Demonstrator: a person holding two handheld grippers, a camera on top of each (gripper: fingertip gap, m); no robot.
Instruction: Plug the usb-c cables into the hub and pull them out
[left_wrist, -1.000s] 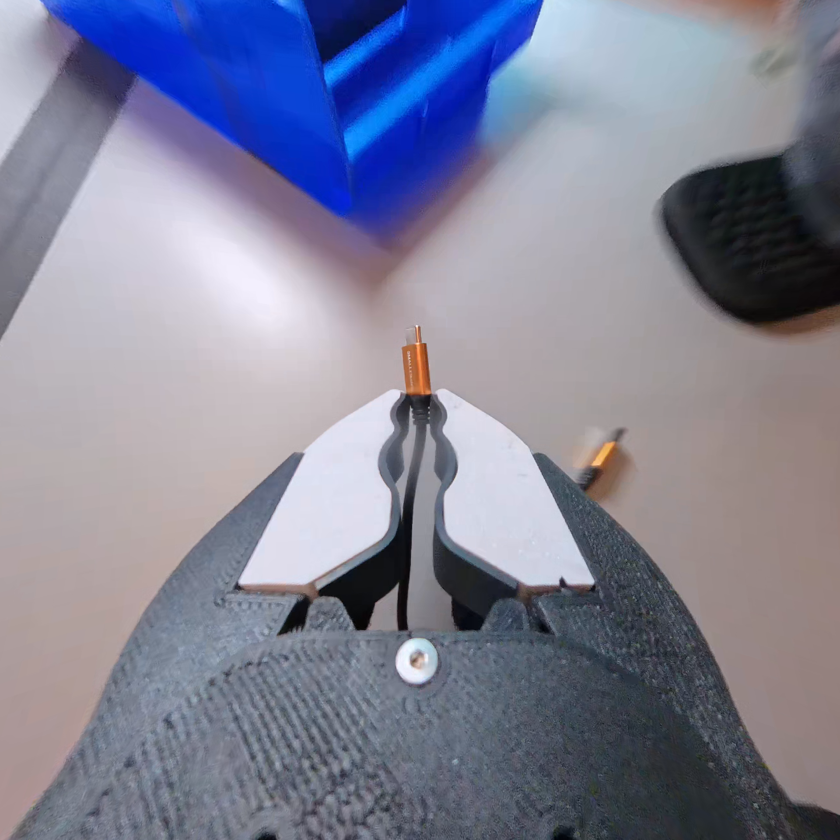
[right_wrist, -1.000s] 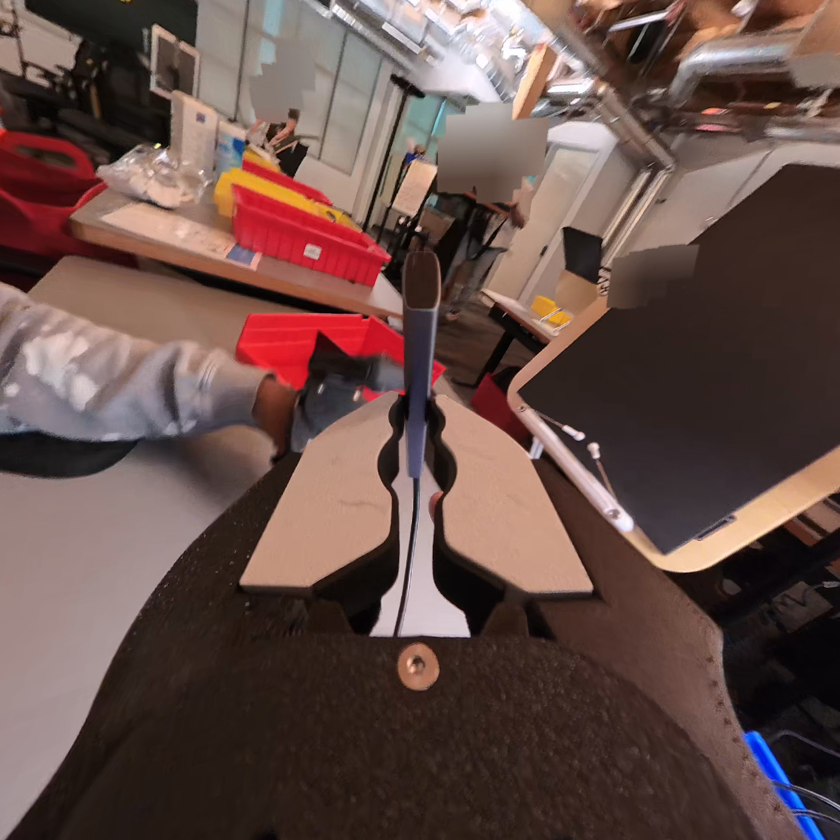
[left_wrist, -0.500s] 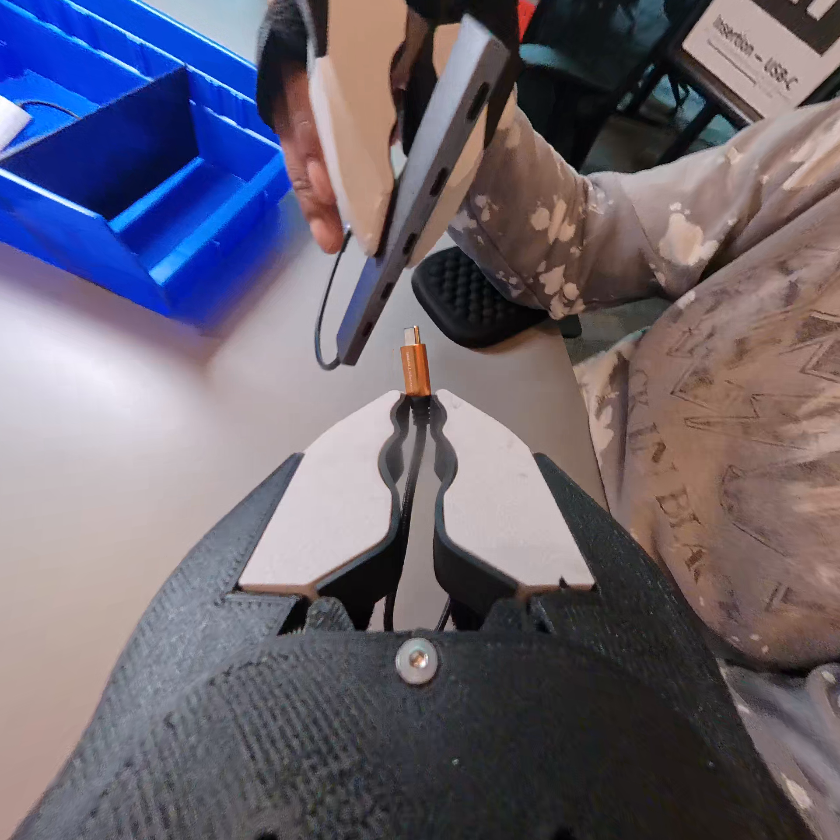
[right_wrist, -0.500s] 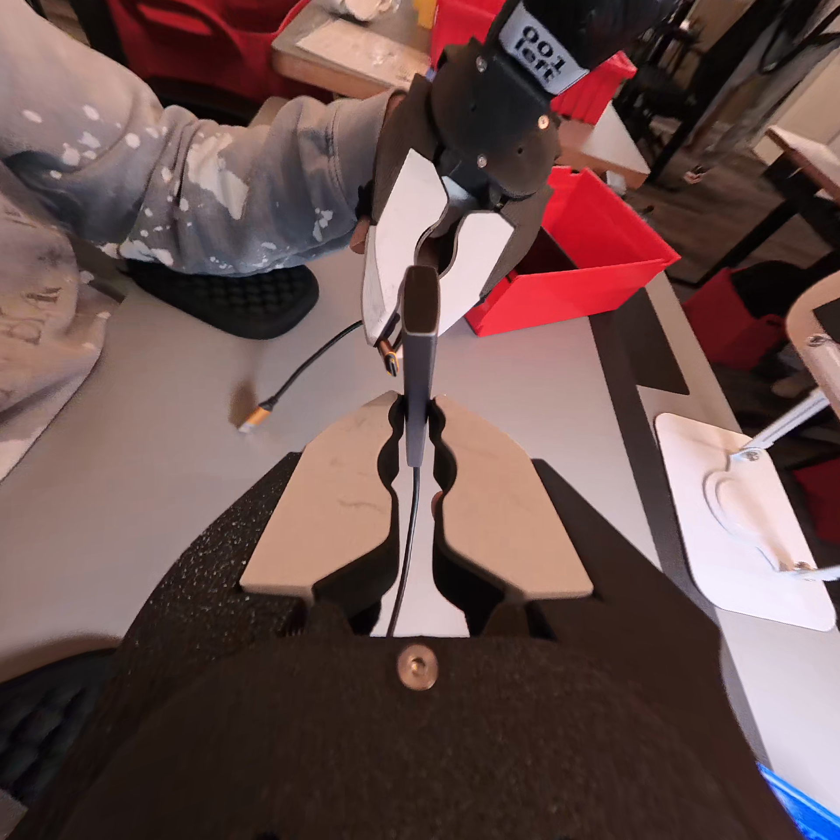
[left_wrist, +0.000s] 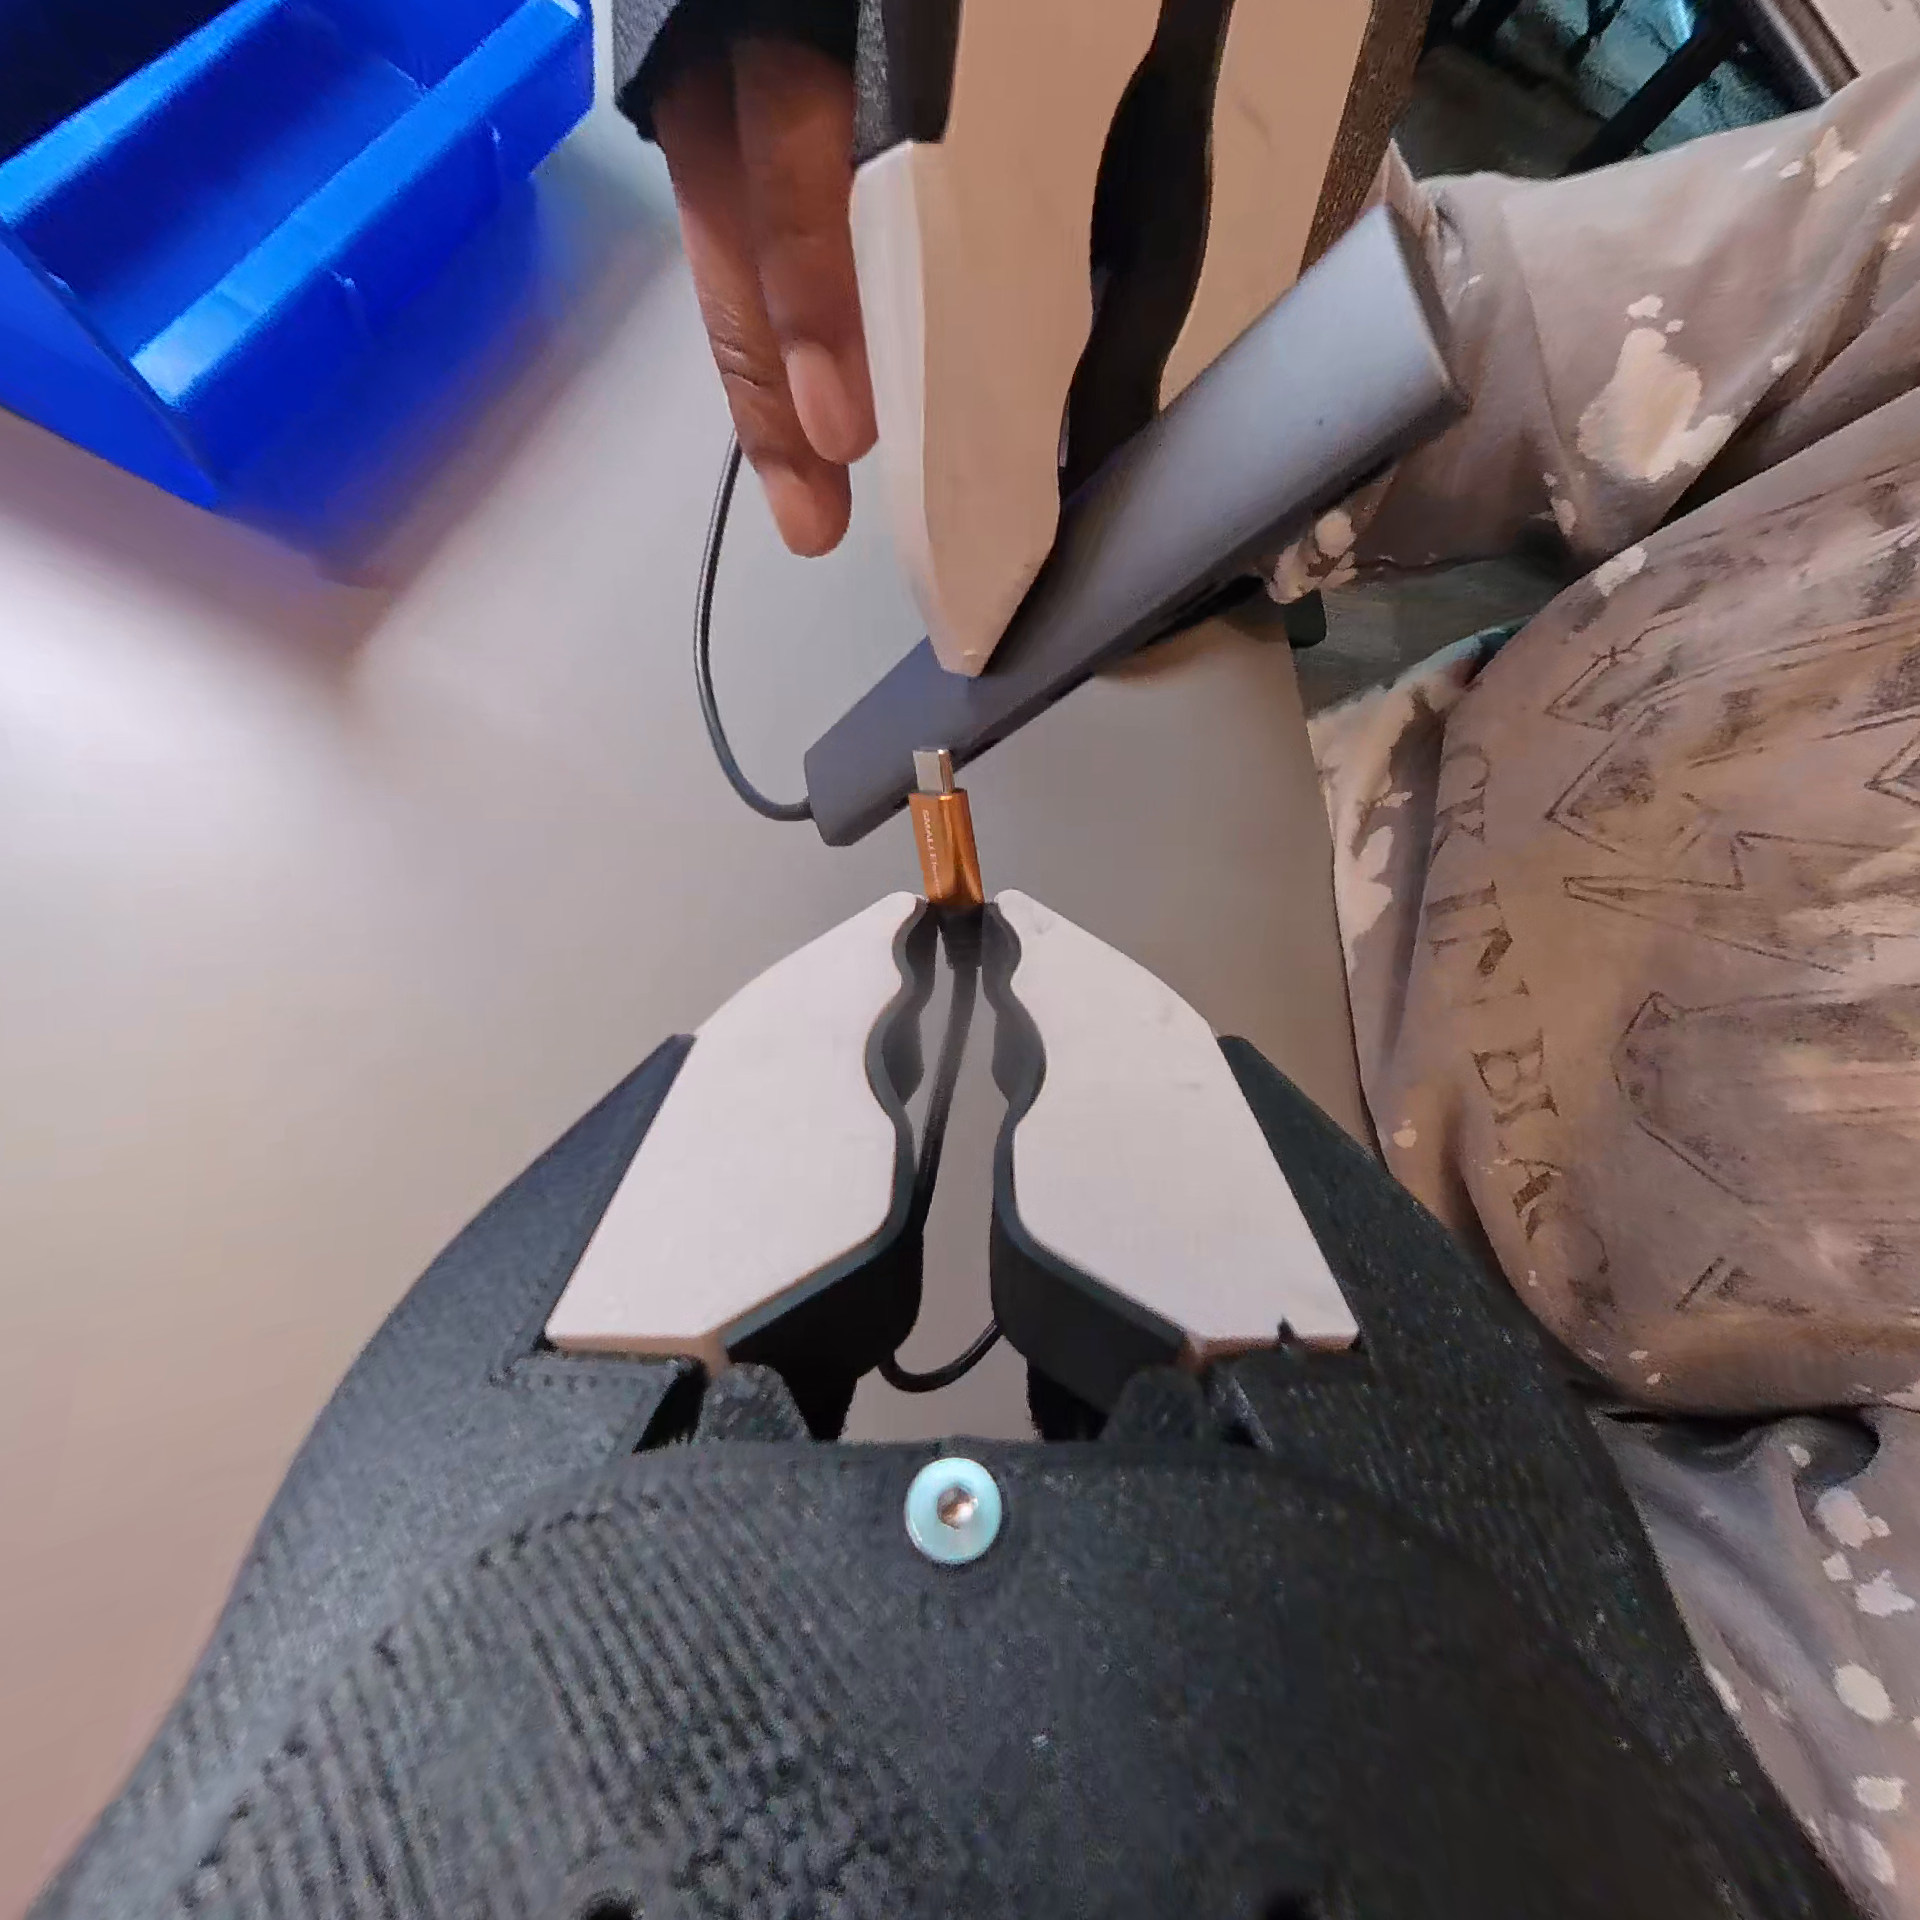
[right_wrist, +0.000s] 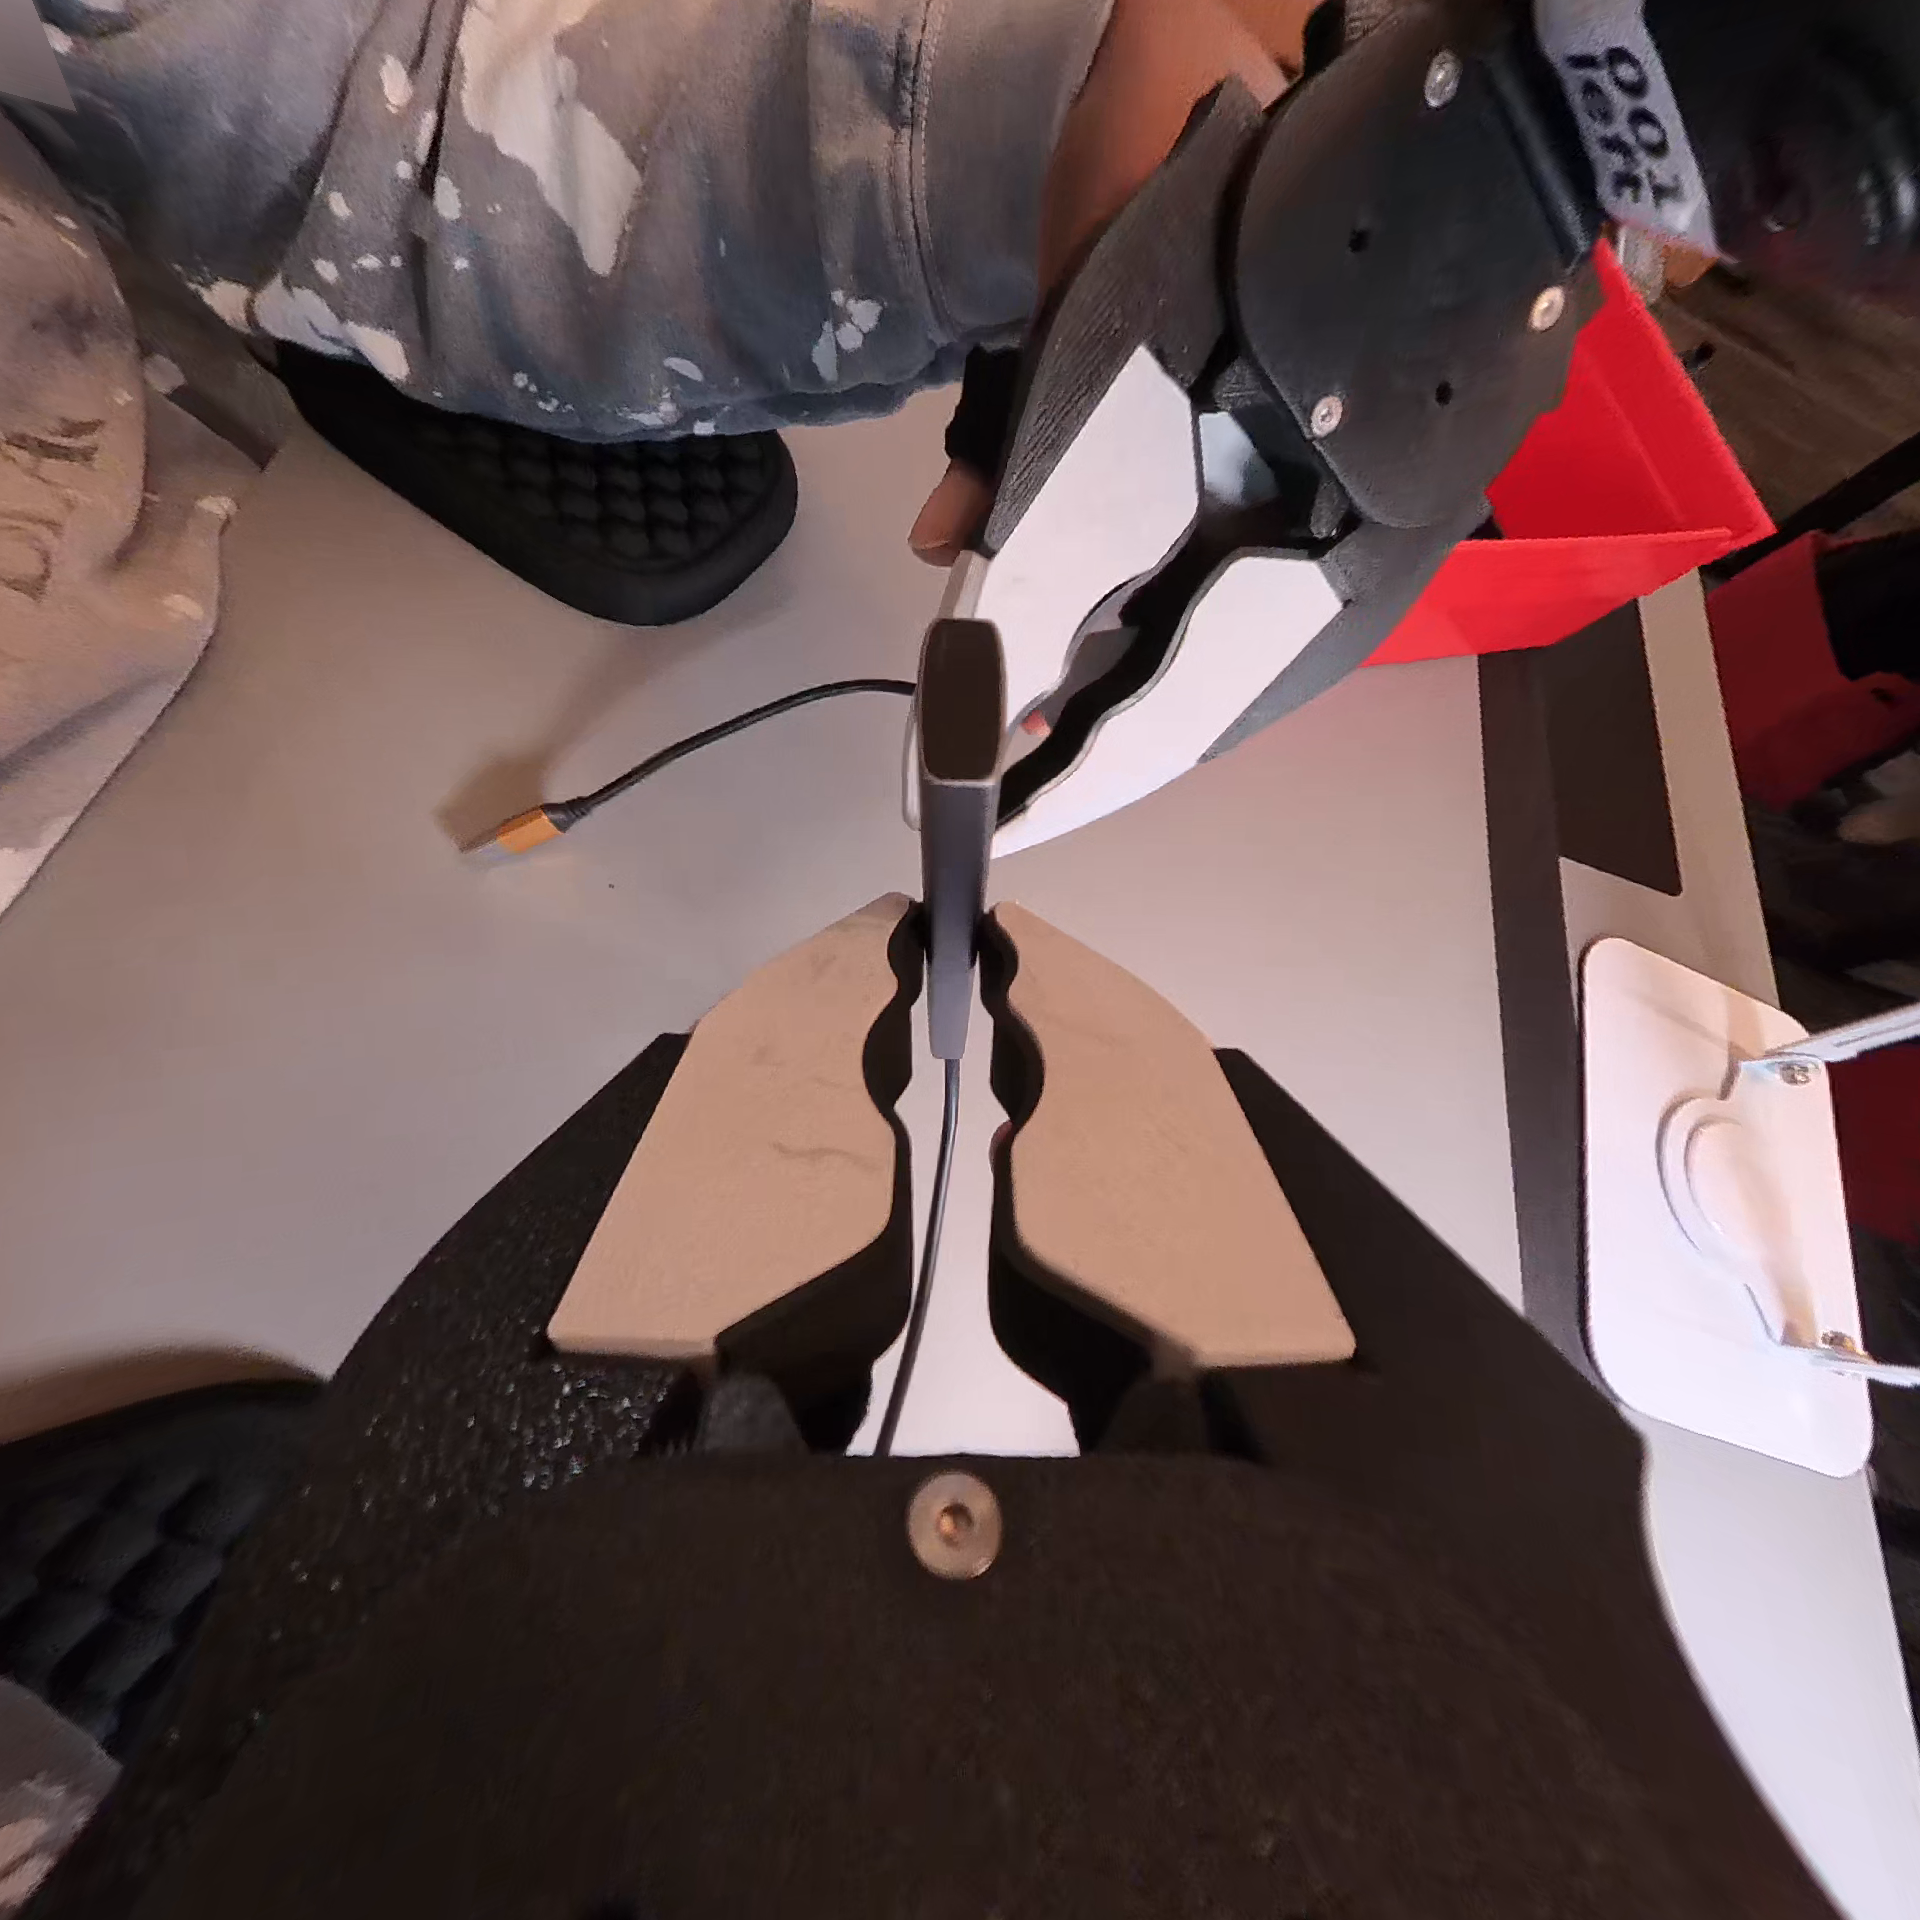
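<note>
Now the left gripper clamps the orange plug at the hub, right gripper clenching that; seemingly not yet seated.

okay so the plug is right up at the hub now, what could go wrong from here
The orange plug in the left hand-held gripper meets the hub at a slant, so its metal tip could miss the port and scrape. The right hand-held gripper pinches only the hub's cable end; pushing may pivot it. The cable's loose end lies on the table and could drag.
</note>
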